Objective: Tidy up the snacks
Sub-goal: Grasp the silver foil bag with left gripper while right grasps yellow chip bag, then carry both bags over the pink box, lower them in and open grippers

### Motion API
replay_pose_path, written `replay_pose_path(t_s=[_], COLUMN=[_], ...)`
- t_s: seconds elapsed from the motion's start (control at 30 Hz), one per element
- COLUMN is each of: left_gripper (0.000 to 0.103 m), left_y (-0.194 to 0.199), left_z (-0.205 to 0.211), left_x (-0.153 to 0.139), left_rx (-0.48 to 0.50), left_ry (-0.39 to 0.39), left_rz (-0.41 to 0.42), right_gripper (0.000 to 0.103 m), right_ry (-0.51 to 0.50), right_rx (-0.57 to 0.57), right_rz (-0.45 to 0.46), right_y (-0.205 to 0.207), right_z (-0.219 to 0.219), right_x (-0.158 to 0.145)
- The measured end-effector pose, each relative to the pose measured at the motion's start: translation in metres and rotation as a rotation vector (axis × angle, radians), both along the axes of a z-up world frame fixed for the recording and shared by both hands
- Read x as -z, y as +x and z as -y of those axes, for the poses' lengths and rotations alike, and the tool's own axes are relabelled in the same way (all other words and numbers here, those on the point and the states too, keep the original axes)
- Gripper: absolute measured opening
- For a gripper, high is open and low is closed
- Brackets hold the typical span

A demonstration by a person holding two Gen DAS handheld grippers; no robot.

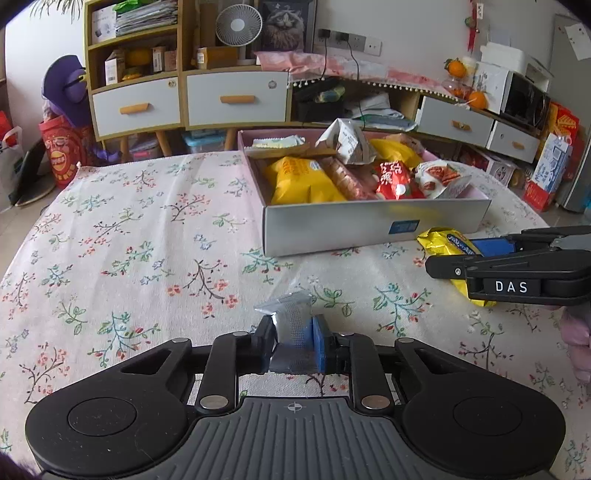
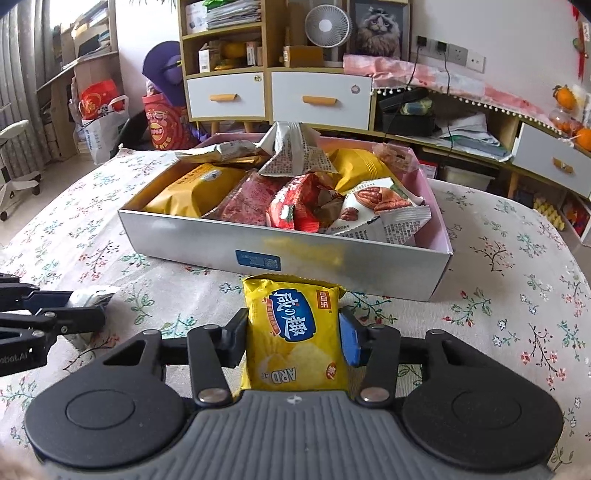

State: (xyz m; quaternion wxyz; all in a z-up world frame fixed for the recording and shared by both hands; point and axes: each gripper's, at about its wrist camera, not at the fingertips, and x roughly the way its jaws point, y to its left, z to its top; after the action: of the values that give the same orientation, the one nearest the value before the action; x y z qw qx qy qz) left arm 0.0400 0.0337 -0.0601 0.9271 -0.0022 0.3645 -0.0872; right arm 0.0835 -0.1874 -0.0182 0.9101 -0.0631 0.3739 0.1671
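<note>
A: On the table [image 1: 129, 229], a pale cloth printed with floral sprigs covers the whole surface. Behind it stand wooden shelves with white drawers [image 1: 236, 98], a small white fan [image 1: 238, 26] and a framed cat picture [image 2: 378, 27].

B: Anything hard to read?

A: The small silver packet [image 1: 291, 325] is half buried between the pads, so any print on it is lost. In the right wrist view only its crumpled pale end shows at the left edge. The right claw [image 1: 476, 258] is cut off by the frame edge in the left view.

B: Containers?

A: One shallow grey box with a pink inside [image 2: 332, 262], standing mid-table, open on top. It is filled with snack bags: yellow bags [image 2: 192, 188], red packets [image 2: 299, 206], a nut packet [image 2: 376, 203], and a silver pyramid-folded pouch [image 2: 295, 151] on top.

B: Claw states?

A: The left claw [image 1: 293, 341] is clenched on the silver packet, low over the cloth in front of the box. The right claw [image 2: 293, 341] grasps the yellow chip bag [image 2: 295, 332], both pads against its sides. The bag lies on the cloth just before the box's near wall.
</note>
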Motion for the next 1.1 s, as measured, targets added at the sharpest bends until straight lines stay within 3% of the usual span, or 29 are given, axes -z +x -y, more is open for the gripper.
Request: replay_pose_path(t_s=[0.77,1.1], left_gripper=[0.015,0.015], left_y=[0.002,0.01], left_z=[0.0,-0.009], left_x=[-0.018,-0.038], left_rx=[-0.016,-0.057], left_ry=[-0.049,-0.115], left_rz=[0.014,0.054], right_gripper=[0.045,0.045], right_ry=[0.046,0.075], right_rx=[-0.015,0.007], right_rz=[0.009,0.053], right_y=[-0.005,-0.002], right_z=[0.002,0.01], right_x=[-0.022,-0.034])
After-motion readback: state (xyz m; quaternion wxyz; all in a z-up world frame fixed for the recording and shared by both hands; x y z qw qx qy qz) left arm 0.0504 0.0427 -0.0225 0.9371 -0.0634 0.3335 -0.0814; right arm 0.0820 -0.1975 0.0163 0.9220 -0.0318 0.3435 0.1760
